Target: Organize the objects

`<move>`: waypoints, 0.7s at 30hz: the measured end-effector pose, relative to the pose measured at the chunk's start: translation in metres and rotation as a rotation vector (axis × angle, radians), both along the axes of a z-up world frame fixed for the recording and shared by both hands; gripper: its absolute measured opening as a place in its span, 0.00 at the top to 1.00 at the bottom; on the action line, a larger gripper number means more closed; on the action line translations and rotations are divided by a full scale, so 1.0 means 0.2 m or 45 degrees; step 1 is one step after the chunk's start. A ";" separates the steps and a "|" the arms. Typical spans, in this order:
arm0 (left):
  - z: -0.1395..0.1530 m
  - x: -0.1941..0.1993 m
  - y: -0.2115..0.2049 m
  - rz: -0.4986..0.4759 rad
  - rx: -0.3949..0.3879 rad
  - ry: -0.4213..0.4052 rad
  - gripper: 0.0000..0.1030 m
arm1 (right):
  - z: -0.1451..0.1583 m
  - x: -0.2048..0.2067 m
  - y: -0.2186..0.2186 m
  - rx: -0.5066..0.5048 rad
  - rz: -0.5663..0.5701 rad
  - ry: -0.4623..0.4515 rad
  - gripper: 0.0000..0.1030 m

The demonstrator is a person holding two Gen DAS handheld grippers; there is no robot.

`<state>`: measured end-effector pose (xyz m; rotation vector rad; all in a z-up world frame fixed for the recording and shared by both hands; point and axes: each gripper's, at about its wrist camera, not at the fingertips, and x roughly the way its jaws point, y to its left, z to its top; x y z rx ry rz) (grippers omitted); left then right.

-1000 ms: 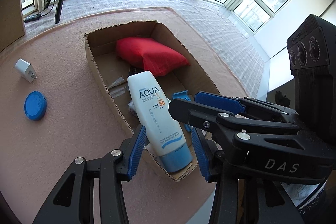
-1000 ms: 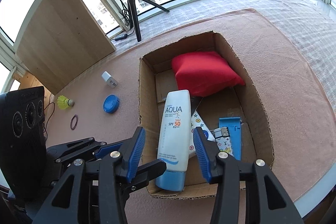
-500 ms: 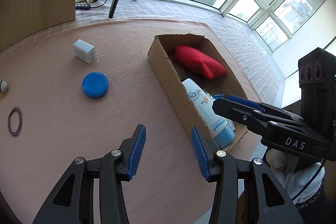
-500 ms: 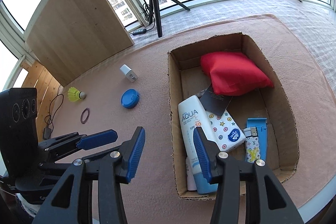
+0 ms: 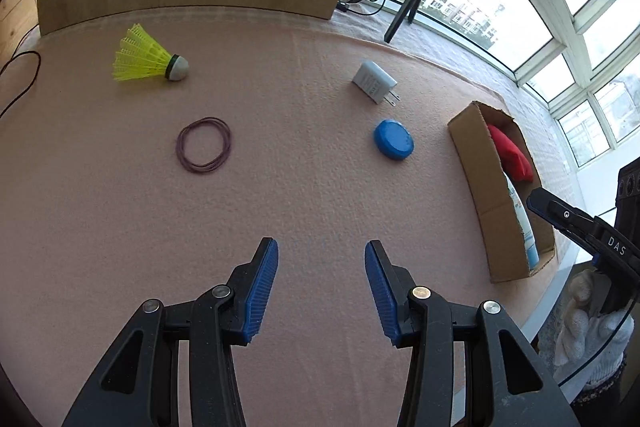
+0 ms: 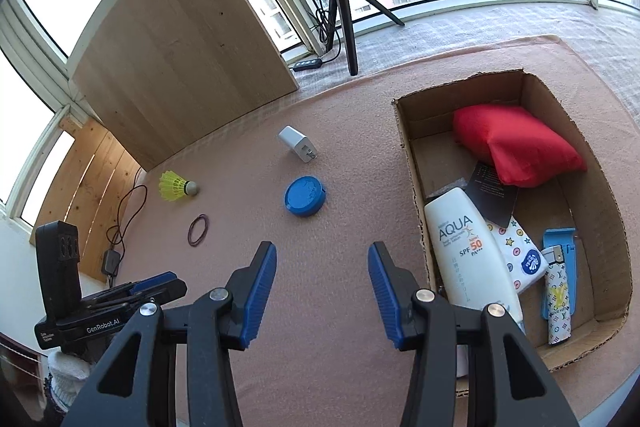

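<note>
Objects to be organized are seen in two groups on the pink-covered table (image 6: pixel 320 307). Loose on the cloth are a yellow shuttlecock (image 5: pixel 148 57), a ring of thin rubber bands (image 5: pixel 204 145), a white charger plug (image 5: pixel 374 82) and a blue round lid (image 5: pixel 393 139), all well apart from one another. A cardboard box (image 6: pixel 412 167) at the right holds a red pouch (image 6: pixel 516 145), a white sunscreen tube (image 6: pixel 472 255), a patterned white packet (image 6: pixel 520 259), a monogrammed lighter (image 6: pixel 558 303) lying on a blue holder (image 6: pixel 560 239), and a black card (image 6: pixel 494 193) partly tucked under the pouch.

In the left wrist view the box is seen edge-on, so most of its contents are hidden; only the pouch and a strip of the tube can be made out. The tube's lower end is covered by the right hand-held gripper's finger in the right wrist view.

The left hand-held gripper (image 5: pixel 321 287) is held about half open over bare cloth, with nothing between its blue pads. The right hand-held gripper (image 6: pixel 322 289) is likewise parted and empty, just left of the box. Gloved hands are cut off at the frame edges.
</note>
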<state>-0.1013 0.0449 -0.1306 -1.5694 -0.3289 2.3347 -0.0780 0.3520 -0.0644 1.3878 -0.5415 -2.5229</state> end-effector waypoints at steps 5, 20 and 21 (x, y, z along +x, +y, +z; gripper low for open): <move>-0.04 0.02 -0.20 0.075 -0.031 -0.010 0.53 | -0.03 -0.02 -0.16 0.096 0.036 -0.032 0.57; -0.03 -0.11 -0.33 0.171 -0.184 0.060 0.52 | -0.11 -0.15 -0.48 0.306 0.140 -0.041 0.57; -0.04 -0.12 -0.33 0.169 -0.192 0.062 0.52 | -0.13 -0.17 -0.48 0.314 0.140 -0.050 0.56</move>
